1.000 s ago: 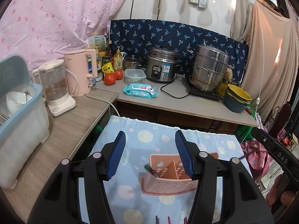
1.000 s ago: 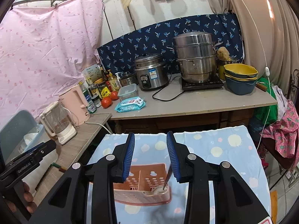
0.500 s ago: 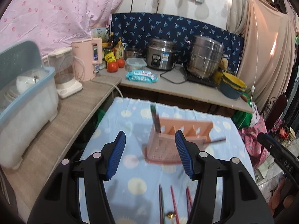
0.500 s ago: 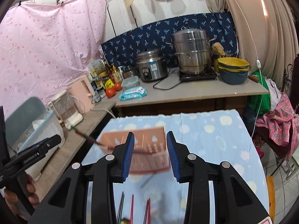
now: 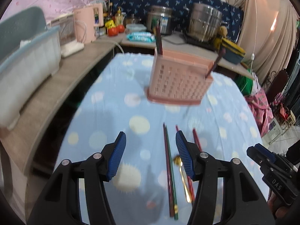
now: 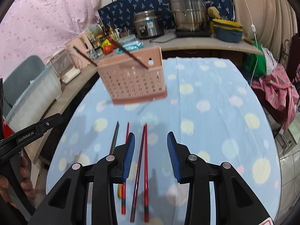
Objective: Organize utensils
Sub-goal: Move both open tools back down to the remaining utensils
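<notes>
A pink perforated utensil holder point(image 5: 178, 80) stands on the blue dotted tablecloth point(image 5: 112, 112), with two chopsticks point(image 5: 159, 39) sticking out of it. It also shows in the right wrist view point(image 6: 133, 78). Several red and green chopsticks point(image 5: 169, 168) and a gold spoon point(image 5: 182, 176) lie on the cloth near me. My left gripper point(image 5: 151, 155) is open and empty above them. My right gripper point(image 6: 151, 155) is open and empty over a pair of red chopsticks point(image 6: 142, 168).
A wooden counter point(image 5: 56, 93) on the left holds a blue dish bin point(image 5: 24, 61), a blender base and a pink kettle point(image 5: 88, 24). Behind the cloth-covered table, a counter carries a rice cooker point(image 6: 148, 26), a steamer pot point(image 6: 187, 13) and bowls point(image 6: 227, 30).
Both grippers have pulled back and tilted down from the holder. The chopsticks and spoon on the cloth have come into view close below the fingers.
</notes>
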